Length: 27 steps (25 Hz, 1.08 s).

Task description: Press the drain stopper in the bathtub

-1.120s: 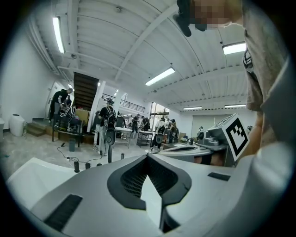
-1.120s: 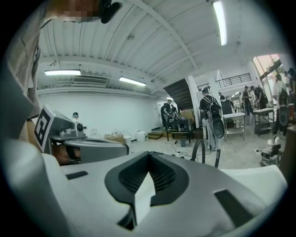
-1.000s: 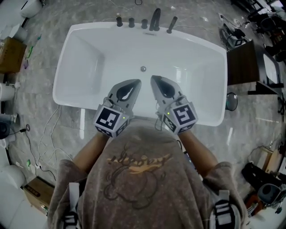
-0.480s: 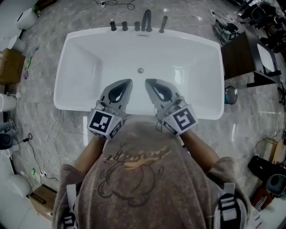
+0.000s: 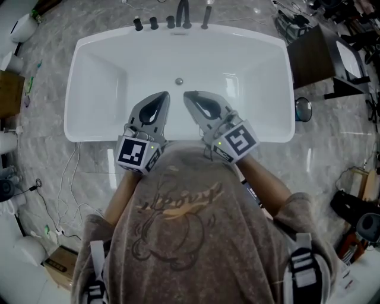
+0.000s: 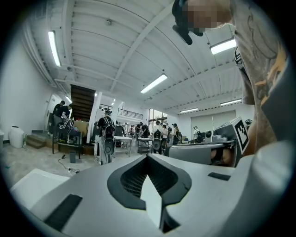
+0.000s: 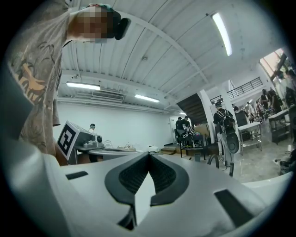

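A white bathtub (image 5: 95, 53) lies below me in the head view, and its small round metal drain stopper (image 5: 179, 81) sits on the tub floor near the middle. My left gripper (image 5: 161, 95) and right gripper (image 5: 187, 95) hover side by side above the tub's near half, tips pointing toward the stopper and a little short of it. Both are shut with nothing held. The left gripper view shows the left gripper (image 6: 148, 156) with its jaws meeting against a hall ceiling. In the right gripper view, the right gripper (image 7: 149, 153) looks the same. The tub is outside both gripper views.
A dark faucet with handles (image 5: 181, 15) stands on the tub's far rim. There is a dark cabinet (image 5: 309, 53) at the right, with a round mirror (image 5: 303, 108) on the marble floor beside it. Cables (image 5: 71, 172) trail on the floor at the left. Distant people and tables appear in the gripper views.
The tub and both grippers have slid up and left in the head view. Both grippers stay shut at about the same distance from the stopper.
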Tool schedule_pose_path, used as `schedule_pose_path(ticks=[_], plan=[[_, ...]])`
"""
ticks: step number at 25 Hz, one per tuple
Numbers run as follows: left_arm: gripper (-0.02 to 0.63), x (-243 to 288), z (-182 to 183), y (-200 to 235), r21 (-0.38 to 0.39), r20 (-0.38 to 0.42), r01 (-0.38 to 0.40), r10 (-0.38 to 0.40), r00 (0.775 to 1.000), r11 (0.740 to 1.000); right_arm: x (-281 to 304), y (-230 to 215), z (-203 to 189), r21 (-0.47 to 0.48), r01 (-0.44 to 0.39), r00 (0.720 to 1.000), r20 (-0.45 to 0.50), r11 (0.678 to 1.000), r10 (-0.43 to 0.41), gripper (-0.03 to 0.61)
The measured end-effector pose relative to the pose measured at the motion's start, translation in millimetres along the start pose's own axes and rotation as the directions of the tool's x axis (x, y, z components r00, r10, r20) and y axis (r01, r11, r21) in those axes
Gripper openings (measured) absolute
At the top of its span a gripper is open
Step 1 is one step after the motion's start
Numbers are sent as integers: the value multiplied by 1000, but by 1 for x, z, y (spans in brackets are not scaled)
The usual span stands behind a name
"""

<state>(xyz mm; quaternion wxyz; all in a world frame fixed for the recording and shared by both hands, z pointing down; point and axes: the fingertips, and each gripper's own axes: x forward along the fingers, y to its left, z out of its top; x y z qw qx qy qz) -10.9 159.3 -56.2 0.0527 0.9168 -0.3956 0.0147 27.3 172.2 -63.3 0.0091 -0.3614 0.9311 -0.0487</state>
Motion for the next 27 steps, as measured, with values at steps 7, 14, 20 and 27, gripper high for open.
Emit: schedule_pose_path(ticks=[7, 14, 20, 27], plan=[[3, 0, -2, 1, 2, -5, 2, -2, 1000, 1000, 2, 6, -2, -2, -39, 999, 0, 999, 39, -2], [3, -1, -5, 0, -5, -11, -11, 11, 1000, 1000, 1, 8, -4, -4, -76, 997, -16, 997, 76, -2], [3, 2, -4, -4, -8, -16, -5, 5, 1000, 1000, 1, 5, -3, -6, -85, 996, -19, 996, 84, -2], [3, 6, -8, -6, 2, -15, -7, 7, 1000, 1000, 2, 5, -4, -23, -110, 994, -7, 994, 110, -2]])
